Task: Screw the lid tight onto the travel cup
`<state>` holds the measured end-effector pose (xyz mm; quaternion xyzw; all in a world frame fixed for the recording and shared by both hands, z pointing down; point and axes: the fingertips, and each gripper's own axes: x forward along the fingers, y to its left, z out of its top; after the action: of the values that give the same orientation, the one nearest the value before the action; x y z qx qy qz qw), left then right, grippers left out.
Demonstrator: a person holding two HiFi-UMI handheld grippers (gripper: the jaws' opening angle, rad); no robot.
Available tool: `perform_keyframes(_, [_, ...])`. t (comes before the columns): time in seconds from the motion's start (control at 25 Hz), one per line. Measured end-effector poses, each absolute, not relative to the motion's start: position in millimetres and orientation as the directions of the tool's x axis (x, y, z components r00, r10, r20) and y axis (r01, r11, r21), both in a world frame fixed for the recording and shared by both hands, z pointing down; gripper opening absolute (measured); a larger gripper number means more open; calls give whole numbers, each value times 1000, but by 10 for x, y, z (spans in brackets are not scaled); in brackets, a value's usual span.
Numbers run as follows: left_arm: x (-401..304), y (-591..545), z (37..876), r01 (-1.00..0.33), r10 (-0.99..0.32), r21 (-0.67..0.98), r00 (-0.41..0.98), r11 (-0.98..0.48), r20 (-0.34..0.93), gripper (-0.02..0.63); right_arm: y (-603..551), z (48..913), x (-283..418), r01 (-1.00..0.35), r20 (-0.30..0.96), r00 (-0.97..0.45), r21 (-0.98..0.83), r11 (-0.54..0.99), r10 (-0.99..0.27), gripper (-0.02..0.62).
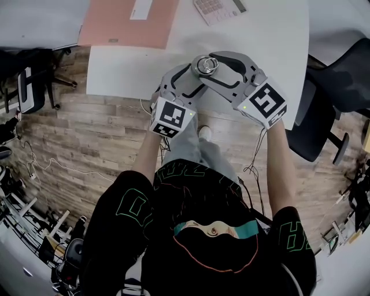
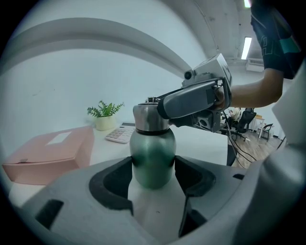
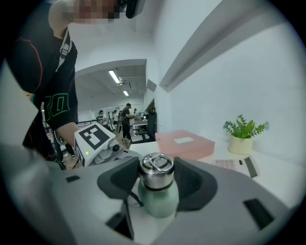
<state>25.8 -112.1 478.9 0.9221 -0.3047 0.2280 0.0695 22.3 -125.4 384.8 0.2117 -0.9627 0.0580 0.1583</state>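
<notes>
Upper centre of the head view, on the white table (image 1: 277,40), the left gripper (image 2: 153,166) clamps the green travel cup (image 2: 153,153). The right gripper (image 3: 156,175) grips the seated steel lid (image 3: 155,181); final tightening probably remains.

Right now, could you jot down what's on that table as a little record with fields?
Cup: green metal travel cup, upright on white table
Lid: silver steel lid with ring handle, on the cup
Left gripper: shut on the cup's body
Right gripper: shut on the lid
Nearby: flat pink box, calculator, small potted plant
</notes>
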Motion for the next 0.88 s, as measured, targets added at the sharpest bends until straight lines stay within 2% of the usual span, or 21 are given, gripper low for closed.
perform_keyframes(0.24, [264, -1133, 4786, -603, -542, -17, 705, -798, 457, 290, -1267, 3829, 240, -580, 295, -787, -52, 813, -542, 235])
perform_keyframes(0.56, [266, -1130, 4787, -616, -556, -21, 694, -787, 457, 291, -1276, 3857, 298, -781, 262, -614, -65, 621, -745, 235])
perform_keyframes(0.88, [263, -1148, 4800, -632, -570, -17, 687, -775, 452, 291, -1310, 3878, 300, -887, 279, -457, -66, 458, -845, 235])
